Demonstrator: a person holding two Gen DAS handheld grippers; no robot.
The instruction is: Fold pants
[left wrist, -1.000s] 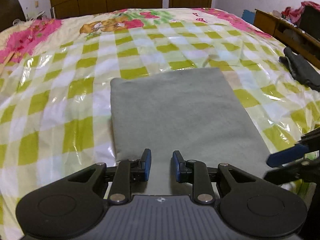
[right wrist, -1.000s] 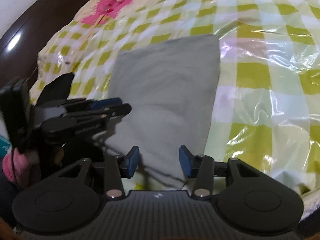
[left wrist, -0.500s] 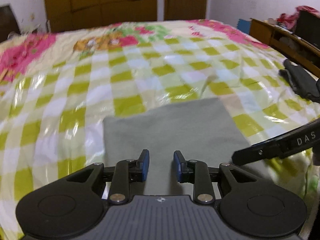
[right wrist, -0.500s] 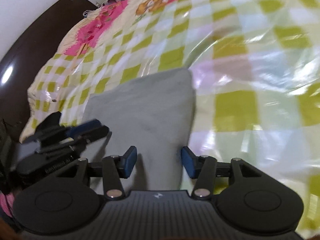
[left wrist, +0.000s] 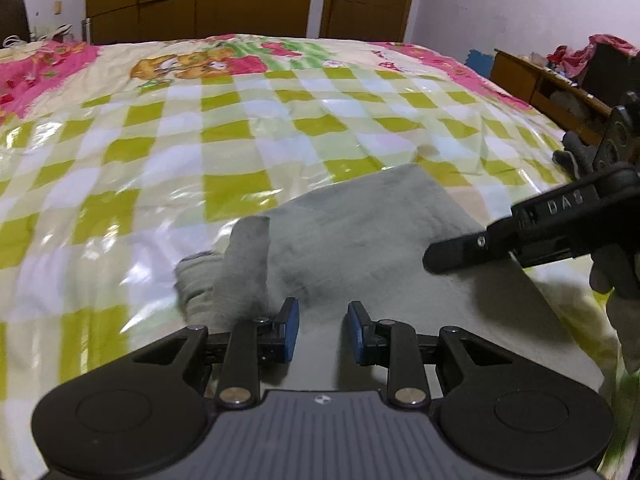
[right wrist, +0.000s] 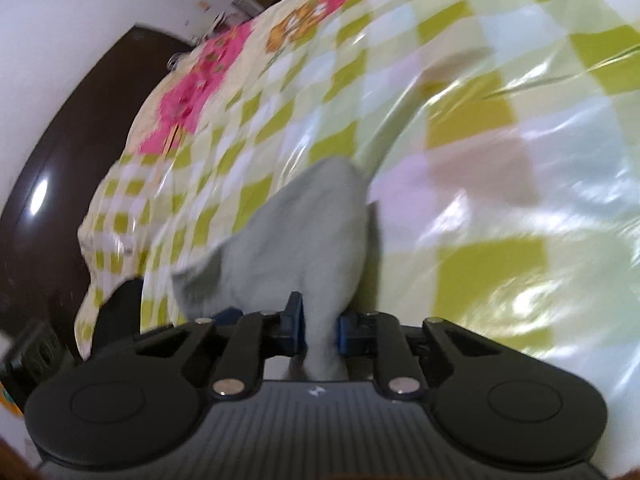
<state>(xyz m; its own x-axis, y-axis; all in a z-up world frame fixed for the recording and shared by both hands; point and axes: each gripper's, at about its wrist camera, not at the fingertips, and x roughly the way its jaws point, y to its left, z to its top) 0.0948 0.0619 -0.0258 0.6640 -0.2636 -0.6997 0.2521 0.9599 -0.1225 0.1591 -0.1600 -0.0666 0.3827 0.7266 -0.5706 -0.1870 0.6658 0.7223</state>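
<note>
While the folded grey fleece pants (left wrist: 372, 240) lie on the bed's green-checked plastic-covered quilt (left wrist: 168, 152), their near left corner now stands rumpled upward, flat a moment ago. The right tongs (right wrist: 319, 330) have closed, pinching the cloth; the left tongs (left wrist: 323, 330) hover spread above it.

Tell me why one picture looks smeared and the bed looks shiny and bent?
Right wrist view: motion blur smears the green-checked plastic-covered bedspread and the folded grey fabric pants. Left wrist view: sharper; white glare patches on the plastic, and the fisheye lens curves the brown wooden wardrobe at the top.
</note>
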